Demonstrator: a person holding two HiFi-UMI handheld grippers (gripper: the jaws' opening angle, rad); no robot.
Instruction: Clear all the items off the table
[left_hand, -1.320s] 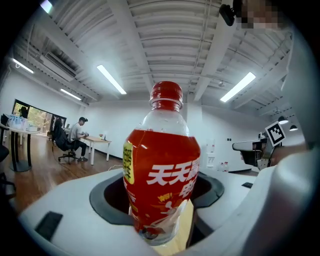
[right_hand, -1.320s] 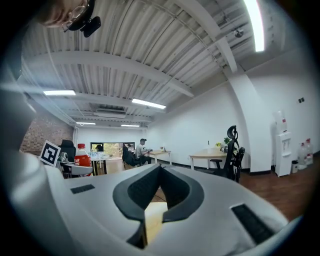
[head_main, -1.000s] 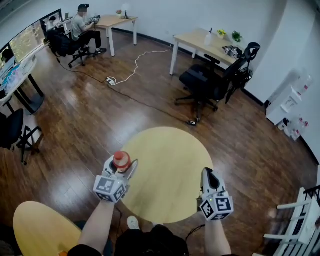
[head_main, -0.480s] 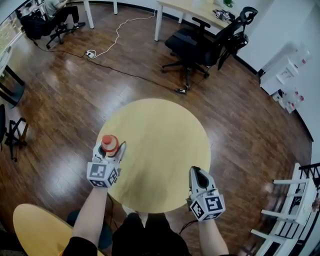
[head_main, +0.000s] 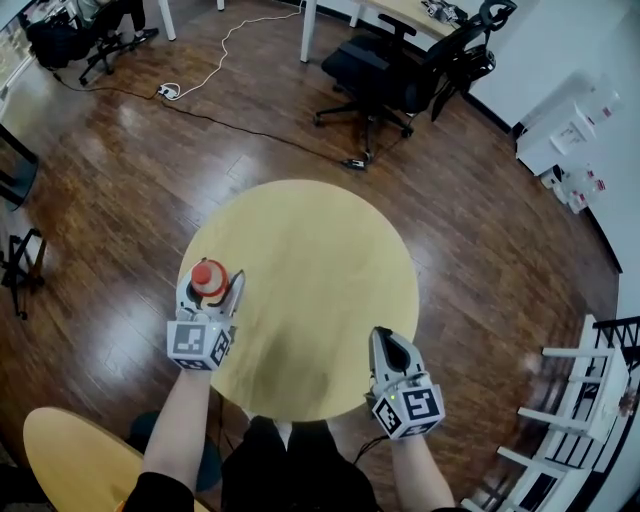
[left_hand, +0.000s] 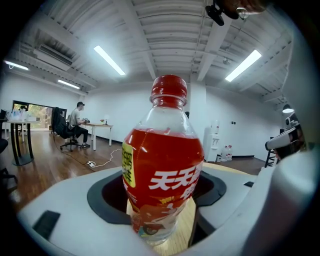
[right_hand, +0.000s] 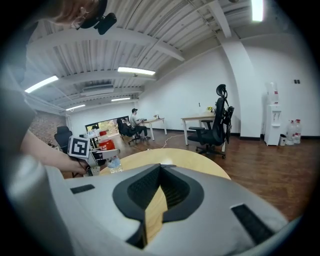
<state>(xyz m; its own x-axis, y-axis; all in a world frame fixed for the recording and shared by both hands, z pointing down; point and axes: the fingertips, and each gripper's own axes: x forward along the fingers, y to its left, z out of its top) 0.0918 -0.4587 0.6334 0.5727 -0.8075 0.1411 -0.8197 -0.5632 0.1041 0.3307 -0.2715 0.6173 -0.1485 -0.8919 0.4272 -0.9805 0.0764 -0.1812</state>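
Progress check, nearest stuff first: the right gripper (head_main: 388, 350) hovers over the near right edge of the round table (head_main: 310, 250) with its jaws pressed together at the tips and nothing in them, only a sliver of tabletop showing through, so that hand looks idle. A bit further out on the left, the left gripper (head_main: 211, 286) sits around the red bottle (head_main: 208, 277), with one jaw on each side of it. Those jaws are spreading right now, and there's a visible gap between the bottle and the pad on one side, so I wouldn't call it a firm grip. The bottle stands upright with its base on the wood, close to the table's left edge. The rest of the tabletop is bare, so as far as I can see this bottle is the last item to go. It's not off the table yet though, so the job's nearly finished, not finished. Way past the table there's a black office chair (head_main: 385, 72) on the wood floor.
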